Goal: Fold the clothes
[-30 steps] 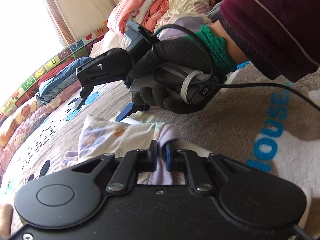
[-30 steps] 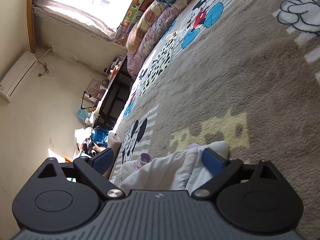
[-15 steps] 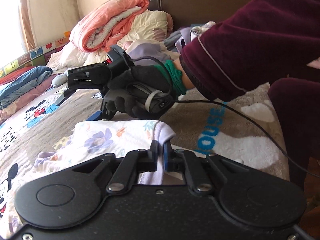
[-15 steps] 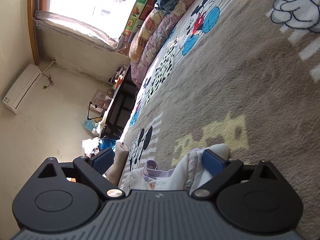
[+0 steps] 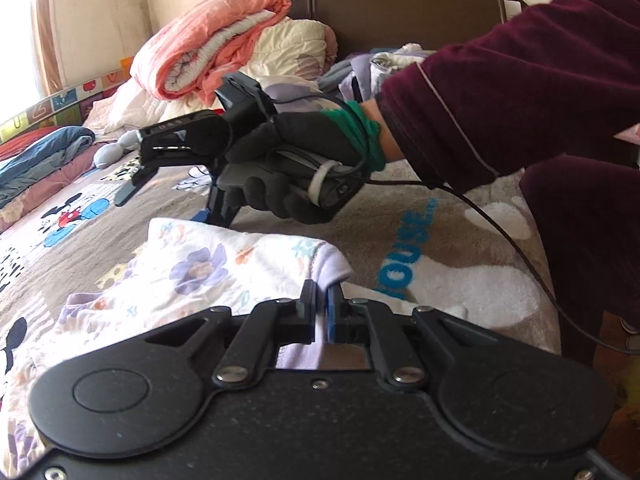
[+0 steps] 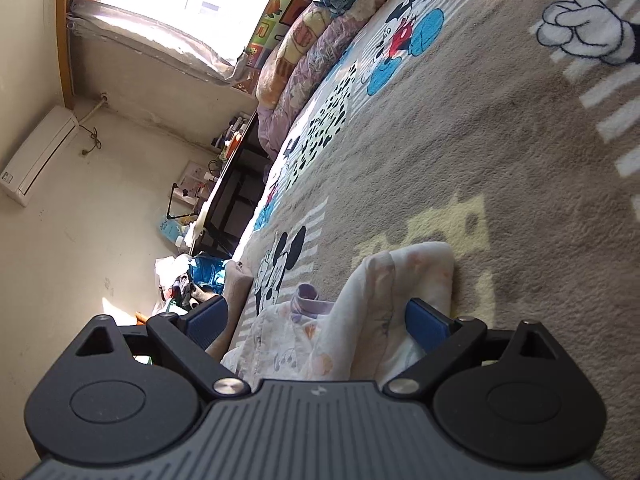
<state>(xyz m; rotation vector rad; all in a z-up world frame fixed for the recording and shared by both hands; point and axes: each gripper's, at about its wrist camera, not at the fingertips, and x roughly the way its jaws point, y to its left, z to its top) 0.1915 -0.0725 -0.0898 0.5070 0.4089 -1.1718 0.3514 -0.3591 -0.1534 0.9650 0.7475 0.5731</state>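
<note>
Left claw (image 5: 320,304) clamped on hem of white floral cotton garment (image 5: 208,268), has swung it toward dark wooden headboard (image 5: 400,12); right claw (image 6: 316,320) gapes over cloth, fold underway.

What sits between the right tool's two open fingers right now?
A raised fold of the floral garment lies between the right tool fingers, which stand wide apart and do not pinch it; the right wrist view shows this. Beyond it is bare cartoon blanket.
</note>
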